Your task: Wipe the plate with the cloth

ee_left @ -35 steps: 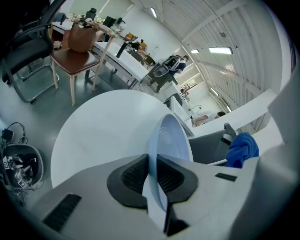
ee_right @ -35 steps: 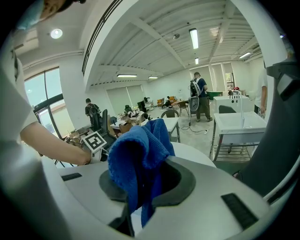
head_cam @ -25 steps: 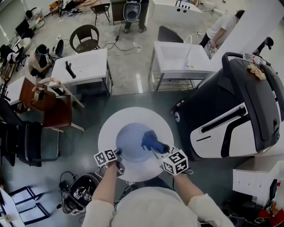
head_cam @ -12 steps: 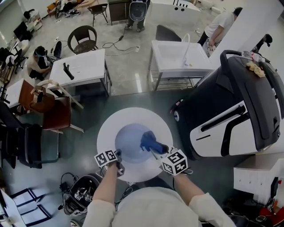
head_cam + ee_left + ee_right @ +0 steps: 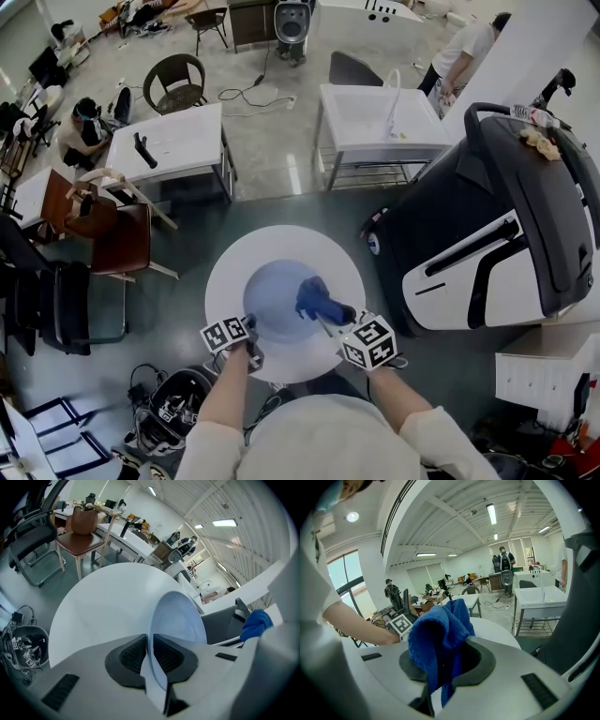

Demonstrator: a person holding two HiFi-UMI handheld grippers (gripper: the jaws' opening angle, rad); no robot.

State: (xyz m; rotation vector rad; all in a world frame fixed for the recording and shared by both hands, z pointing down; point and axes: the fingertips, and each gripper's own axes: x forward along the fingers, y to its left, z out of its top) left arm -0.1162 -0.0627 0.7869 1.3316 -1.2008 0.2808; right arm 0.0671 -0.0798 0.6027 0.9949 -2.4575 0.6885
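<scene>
The round table [image 5: 225, 267] has open room far and left; a bulky black-and-white unit [image 5: 487, 234] stands close on the right. The plate [image 5: 277, 291] lies centred on the table and looks stiff, smooth and probably breakable. My left gripper [image 5: 249, 323] pinches its near-left rim. My right gripper [image 5: 330, 316] clamps the soft, light cloth [image 5: 312, 297] over the plate's right side.

Plate [image 5: 277, 295]: pale blue, uniform.
Cloth [image 5: 314, 298], on the plate: saturated royal blue, looped terry weave.
Table [image 5: 234, 262] under the plate: plain white.
Left claw [image 5: 149, 644], at the plate's rim: light grey shell, black ribbed pads [image 5: 132, 654].
Right claw [image 5: 323, 312]: same grey and black.
Square markers [image 5: 225, 333] beside the plate: black on white.
Floor [image 5: 178, 281]: dark grey-green, glossy.
Machine [image 5: 487, 244] right of the plate: black with white panels.
Chair [image 5: 122, 239] left of the plate: reddish-brown seat.
</scene>
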